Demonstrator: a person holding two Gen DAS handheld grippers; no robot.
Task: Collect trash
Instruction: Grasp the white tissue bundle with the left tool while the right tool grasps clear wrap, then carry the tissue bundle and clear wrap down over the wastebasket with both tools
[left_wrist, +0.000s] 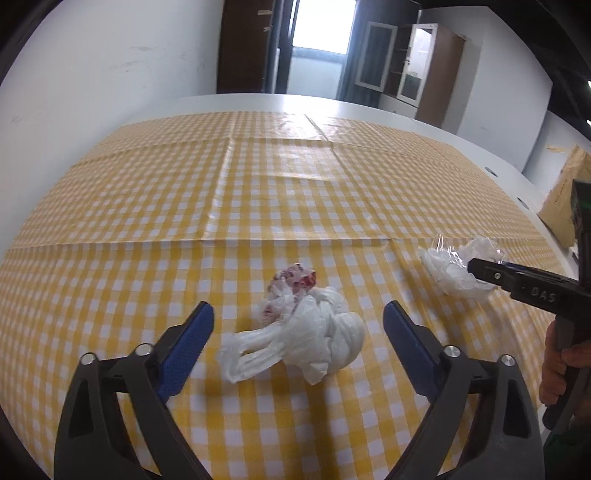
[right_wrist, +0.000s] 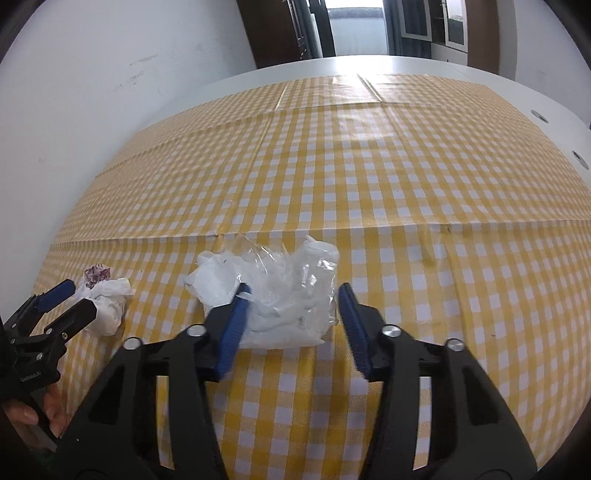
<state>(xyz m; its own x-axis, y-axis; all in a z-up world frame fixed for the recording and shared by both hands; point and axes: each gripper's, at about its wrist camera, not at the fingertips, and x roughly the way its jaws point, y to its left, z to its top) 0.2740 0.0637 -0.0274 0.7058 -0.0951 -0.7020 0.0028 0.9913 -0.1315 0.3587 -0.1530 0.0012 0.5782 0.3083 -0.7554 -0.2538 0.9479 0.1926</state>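
Yellow checked tablecloth (left_wrist: 258, 177) covers the table, and 2 pieces of trash lie on it so I can take 1 with each tool. My left gripper (left_wrist: 298, 325) stands apart around the knotted white bag (left_wrist: 314, 332), not touching. My right gripper (right_wrist: 291, 306) brackets the clear plastic wad (right_wrist: 280, 295); its left pad touches it, not yet clamped.

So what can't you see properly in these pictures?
- Where the trash goes: no bin shows in either view.
- Left wrist view: the near side of the clear wrapper bundle is covered by the right tongs.
- Right wrist view: part of the knotted white bag sits behind the left tongs.
- The red-printed scrap: its print is too crumpled to read.
- The person: only fingers show at the edges.
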